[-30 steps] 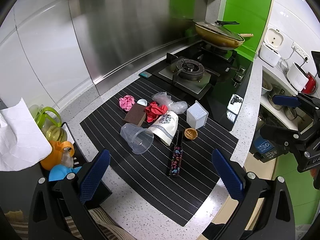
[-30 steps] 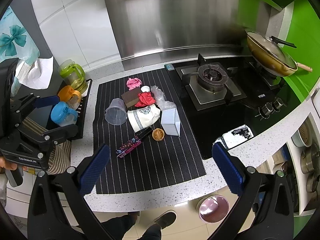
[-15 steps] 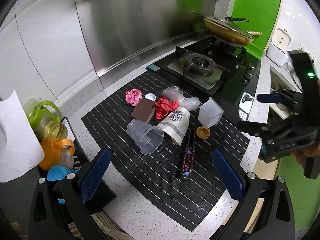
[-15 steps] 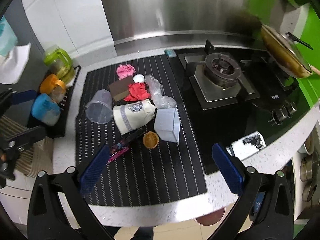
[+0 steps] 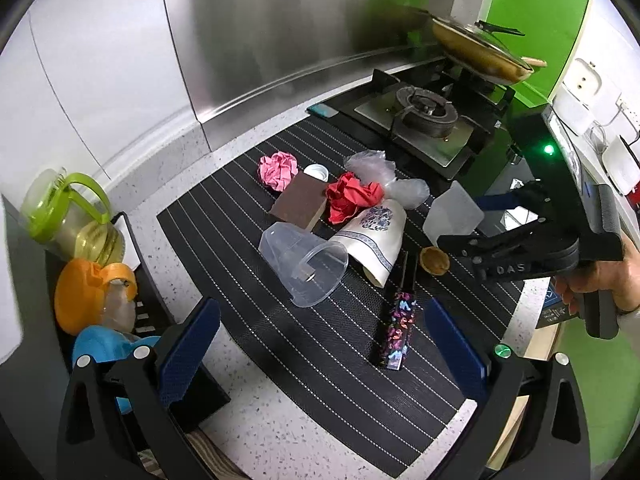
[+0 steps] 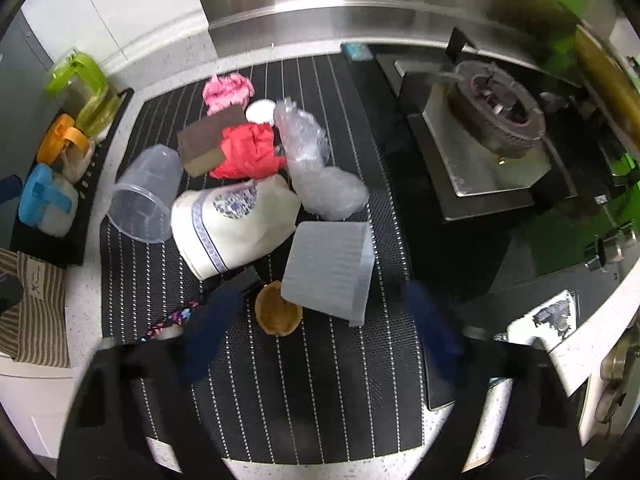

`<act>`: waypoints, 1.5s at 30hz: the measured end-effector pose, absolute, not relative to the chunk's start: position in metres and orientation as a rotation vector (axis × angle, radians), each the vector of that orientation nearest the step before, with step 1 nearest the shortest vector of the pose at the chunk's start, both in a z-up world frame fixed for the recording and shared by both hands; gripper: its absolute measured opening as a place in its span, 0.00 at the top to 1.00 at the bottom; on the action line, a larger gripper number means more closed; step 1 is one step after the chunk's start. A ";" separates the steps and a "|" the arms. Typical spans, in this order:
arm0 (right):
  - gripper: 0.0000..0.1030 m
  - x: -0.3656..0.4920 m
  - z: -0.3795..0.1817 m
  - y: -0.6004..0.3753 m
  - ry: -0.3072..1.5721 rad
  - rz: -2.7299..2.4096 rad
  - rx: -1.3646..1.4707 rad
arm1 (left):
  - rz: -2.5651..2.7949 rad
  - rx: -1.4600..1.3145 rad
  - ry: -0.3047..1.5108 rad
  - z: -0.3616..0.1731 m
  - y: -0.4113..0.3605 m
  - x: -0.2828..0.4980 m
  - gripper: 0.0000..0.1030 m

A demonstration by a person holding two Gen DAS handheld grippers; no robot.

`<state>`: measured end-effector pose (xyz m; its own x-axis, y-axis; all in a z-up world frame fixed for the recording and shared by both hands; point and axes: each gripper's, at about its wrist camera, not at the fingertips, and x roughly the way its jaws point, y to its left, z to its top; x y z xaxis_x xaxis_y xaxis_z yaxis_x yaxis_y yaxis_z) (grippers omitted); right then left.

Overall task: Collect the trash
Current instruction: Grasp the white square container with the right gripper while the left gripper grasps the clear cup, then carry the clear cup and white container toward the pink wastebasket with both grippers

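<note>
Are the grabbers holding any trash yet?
No. The left gripper is open and empty; the right gripper is closing, nothing yet between its fingers.

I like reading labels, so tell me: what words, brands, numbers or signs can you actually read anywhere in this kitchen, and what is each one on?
"DAS": raised letters, cut off at the end, on the black body of the right gripper.
Blue round pattern, no readable words: white paper bag.
Colourful print, too small to read: long black wrapper.
Black-and-white printed card by the stove: too blurred to read.
Blue label at the counter edge: unreadable.

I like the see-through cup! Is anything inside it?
The clear plastic cup lies tipped on the striped mat. It looks empty; only a small mark shows through its wall.
</note>
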<state>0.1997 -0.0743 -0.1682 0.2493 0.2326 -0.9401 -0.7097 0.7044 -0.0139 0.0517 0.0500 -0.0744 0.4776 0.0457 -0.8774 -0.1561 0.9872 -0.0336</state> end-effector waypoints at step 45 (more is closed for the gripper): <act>0.70 0.184 -0.134 -0.103 1.071 0.701 -0.338 | 0.246 -0.171 1.162 -0.153 0.088 0.096 0.96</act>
<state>0.1844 -0.1030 -0.1338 0.2932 0.3576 -0.8867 -0.6697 0.7387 0.0764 0.0956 0.0879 -0.1535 0.3754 0.1034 -0.9211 -0.2791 0.9602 -0.0059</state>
